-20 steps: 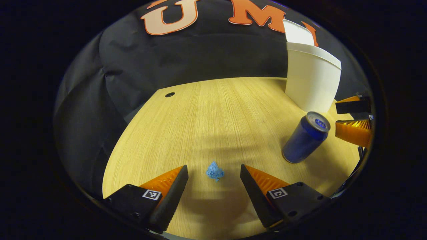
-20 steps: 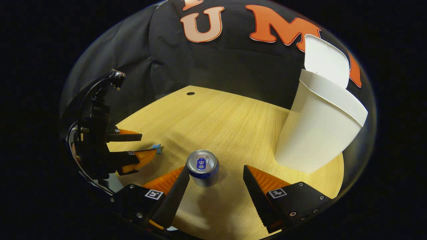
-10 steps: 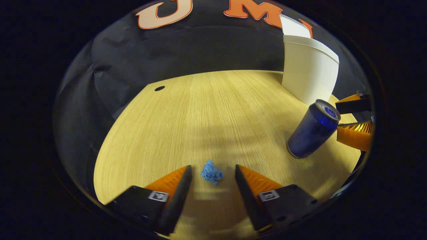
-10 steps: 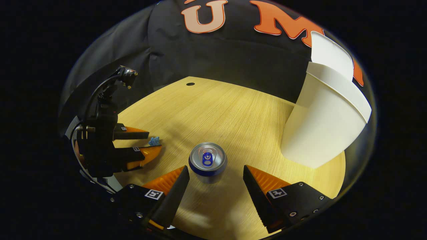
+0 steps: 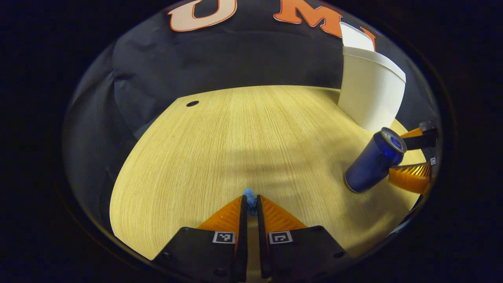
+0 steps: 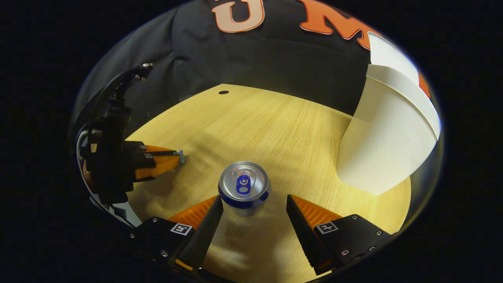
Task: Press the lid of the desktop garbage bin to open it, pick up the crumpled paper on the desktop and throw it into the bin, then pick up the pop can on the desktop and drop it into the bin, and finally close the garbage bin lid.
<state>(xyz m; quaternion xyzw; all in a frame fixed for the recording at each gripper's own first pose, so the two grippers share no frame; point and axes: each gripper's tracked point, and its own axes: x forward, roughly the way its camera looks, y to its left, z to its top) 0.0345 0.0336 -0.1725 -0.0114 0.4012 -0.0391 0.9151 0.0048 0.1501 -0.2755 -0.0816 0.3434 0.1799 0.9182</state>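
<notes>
The left tool (image 5: 250,201) has its two fingers drawn almost together on the blue crumpled paper (image 5: 249,194), which sits pinched at their tips, low over the wooden counter (image 5: 235,137) near its front edge. In the right gripper view the same tool (image 6: 178,156) reaches in from the counter's left side with the paper (image 6: 181,156) peeking out at its tip.

The right tool (image 6: 254,204) is spread wide, one finger on either side of the upright pop can (image 6: 244,185); whether the left finger touches the can, I cannot tell. The can stands near the middle of the counter's front edge.

The white garbage bin (image 6: 387,141) stands at the counter's far right corner with its lid (image 6: 389,57) tipped up and open.
</notes>
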